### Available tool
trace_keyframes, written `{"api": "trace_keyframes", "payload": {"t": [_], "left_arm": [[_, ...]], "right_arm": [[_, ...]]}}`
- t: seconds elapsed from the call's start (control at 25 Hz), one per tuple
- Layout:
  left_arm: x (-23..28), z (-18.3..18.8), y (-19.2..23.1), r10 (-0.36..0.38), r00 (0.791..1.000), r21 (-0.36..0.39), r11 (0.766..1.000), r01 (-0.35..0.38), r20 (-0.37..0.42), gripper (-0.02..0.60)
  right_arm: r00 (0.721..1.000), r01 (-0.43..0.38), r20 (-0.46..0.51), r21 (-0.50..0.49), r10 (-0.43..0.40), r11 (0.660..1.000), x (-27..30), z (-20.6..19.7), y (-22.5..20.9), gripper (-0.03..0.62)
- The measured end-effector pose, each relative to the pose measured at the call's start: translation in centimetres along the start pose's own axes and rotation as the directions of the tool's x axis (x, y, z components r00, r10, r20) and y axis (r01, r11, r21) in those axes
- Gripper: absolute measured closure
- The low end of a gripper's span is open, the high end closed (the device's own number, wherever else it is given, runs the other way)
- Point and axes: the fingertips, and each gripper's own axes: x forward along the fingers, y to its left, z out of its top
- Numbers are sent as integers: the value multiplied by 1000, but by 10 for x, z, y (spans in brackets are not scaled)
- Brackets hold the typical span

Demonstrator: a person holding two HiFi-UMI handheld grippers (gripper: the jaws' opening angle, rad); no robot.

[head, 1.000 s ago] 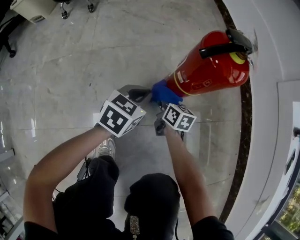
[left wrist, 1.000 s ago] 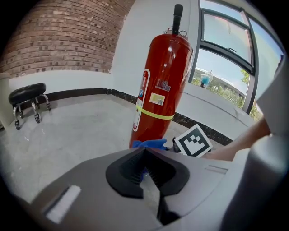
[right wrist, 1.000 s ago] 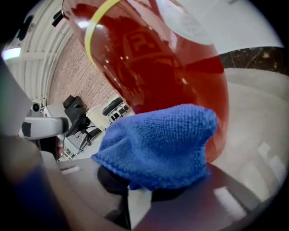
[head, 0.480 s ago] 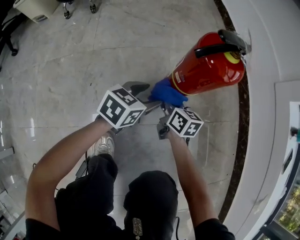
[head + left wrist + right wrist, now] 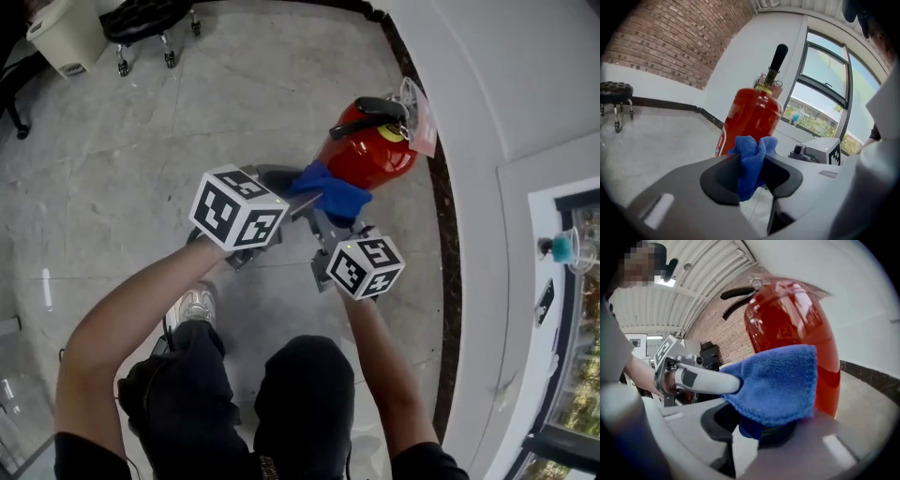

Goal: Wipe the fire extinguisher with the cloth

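A grey marble floor meets the white wall. The red fire extinguisher stands at the floor's wall edge. The left gripper, whose jaws have just been closing, and the right gripper both pinch the blue cloth just beside the extinguisher.

In the head view the cloth hides the extinguisher's lower body, and the far-left stool is cut by the top edge. In the right gripper view the cloth covers the jaw tips of the right gripper.
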Motion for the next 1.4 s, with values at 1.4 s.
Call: {"api": "trace_keyframes", "payload": {"t": [1.4], "left_arm": [[44,-46,67,112,994,42,993,-112,3,497]], "right_arm": [[902,-102,-430,-312,-44,944,-43,-36,9,591]]}}
